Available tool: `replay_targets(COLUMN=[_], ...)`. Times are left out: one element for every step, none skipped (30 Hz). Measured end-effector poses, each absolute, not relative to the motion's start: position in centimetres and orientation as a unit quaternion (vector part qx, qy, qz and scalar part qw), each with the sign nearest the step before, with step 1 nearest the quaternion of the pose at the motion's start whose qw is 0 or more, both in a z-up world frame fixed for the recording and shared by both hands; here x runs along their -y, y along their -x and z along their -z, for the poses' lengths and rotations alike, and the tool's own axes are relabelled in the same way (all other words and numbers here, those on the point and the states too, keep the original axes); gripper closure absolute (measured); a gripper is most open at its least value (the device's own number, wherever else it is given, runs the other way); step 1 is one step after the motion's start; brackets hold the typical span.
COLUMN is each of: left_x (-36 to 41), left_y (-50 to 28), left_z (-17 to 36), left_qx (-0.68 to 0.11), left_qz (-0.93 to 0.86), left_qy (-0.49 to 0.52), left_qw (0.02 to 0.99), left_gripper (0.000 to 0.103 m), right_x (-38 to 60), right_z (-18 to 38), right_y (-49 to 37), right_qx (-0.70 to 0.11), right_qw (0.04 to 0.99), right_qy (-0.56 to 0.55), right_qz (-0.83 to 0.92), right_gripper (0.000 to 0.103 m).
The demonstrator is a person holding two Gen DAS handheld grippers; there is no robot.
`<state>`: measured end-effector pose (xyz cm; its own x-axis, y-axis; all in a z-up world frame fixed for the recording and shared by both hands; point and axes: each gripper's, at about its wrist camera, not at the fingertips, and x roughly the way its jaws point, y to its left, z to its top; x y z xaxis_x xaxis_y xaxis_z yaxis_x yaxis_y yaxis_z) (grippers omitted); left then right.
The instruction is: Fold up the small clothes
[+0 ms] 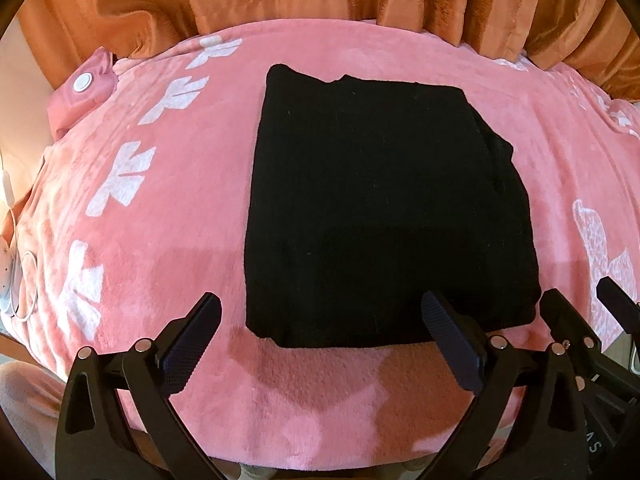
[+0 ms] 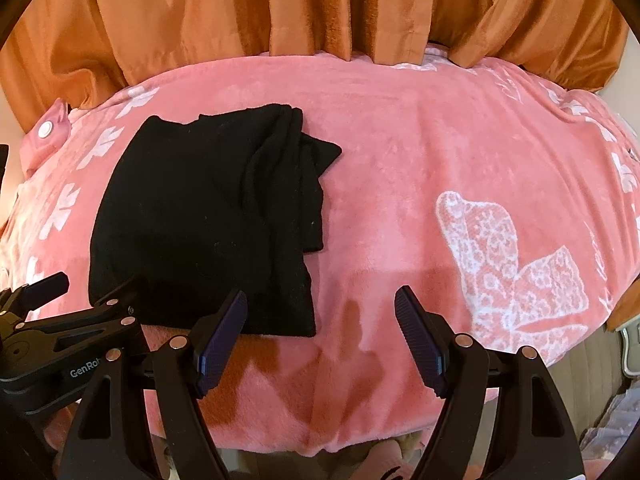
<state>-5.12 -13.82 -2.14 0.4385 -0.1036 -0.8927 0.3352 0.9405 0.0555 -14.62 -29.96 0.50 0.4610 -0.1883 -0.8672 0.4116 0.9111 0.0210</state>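
A black garment (image 1: 380, 208) lies folded into a rough rectangle on the pink blanket (image 1: 168, 240). It also shows at the left in the right wrist view (image 2: 200, 216), with folded layers stacked along its right side. My left gripper (image 1: 320, 320) is open and empty, just short of the garment's near edge. My right gripper (image 2: 322, 316) is open and empty over bare blanket, to the right of the garment's near right corner. The right gripper's fingers (image 1: 568, 316) show at the lower right of the left wrist view.
The pink blanket (image 2: 400, 160) has white flower prints and a white lace bow print (image 2: 500, 248). Orange curtains (image 2: 280, 12) hang behind it. A pink object with a white round button (image 1: 82, 82) sits at the far left corner. White cables (image 1: 16, 272) lie at the left edge.
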Motion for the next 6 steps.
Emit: replay_targets(left_x=[13.77, 13.75, 13.78, 13.82, 13.82, 13.76], left_y=[5.11, 5.14, 5.13, 5.13, 5.12, 5.04], left_z=[2.15, 2.18, 2.19, 2.24, 2.29, 2.31], left_qx=[-0.513, -0.511, -0.509, -0.509, -0.510, -0.511], left_qz=[0.128, 0.128, 0.128, 0.127, 0.127, 0.127], left_qy=[-0.112, -0.111, -0.114, -0.116, -0.117, -0.115], left_qw=[0.841, 0.843, 0.843, 0.843, 0.843, 0.842], left_gripper=[0.006, 0.007, 0.007, 0.007, 0.008, 0.008], right_x=[29.94, 29.88, 29.86, 29.80, 29.77, 29.71], right_z=[-0.48, -0.45, -0.43, -0.40, -0.40, -0.37], right_y=[14.52, 14.48, 14.41, 14.33, 14.37, 14.33], right_qx=[-0.488, -0.487, -0.487, -0.488, -0.488, -0.488], right_qw=[0.847, 0.847, 0.847, 0.847, 0.847, 0.847], right_qy=[-0.114, -0.115, -0.115, -0.113, -0.112, -0.110], right_qz=[0.178, 0.179, 0.178, 0.179, 0.181, 0.182], right_gripper=[0.029, 0.029, 0.029, 0.029, 0.029, 0.029])
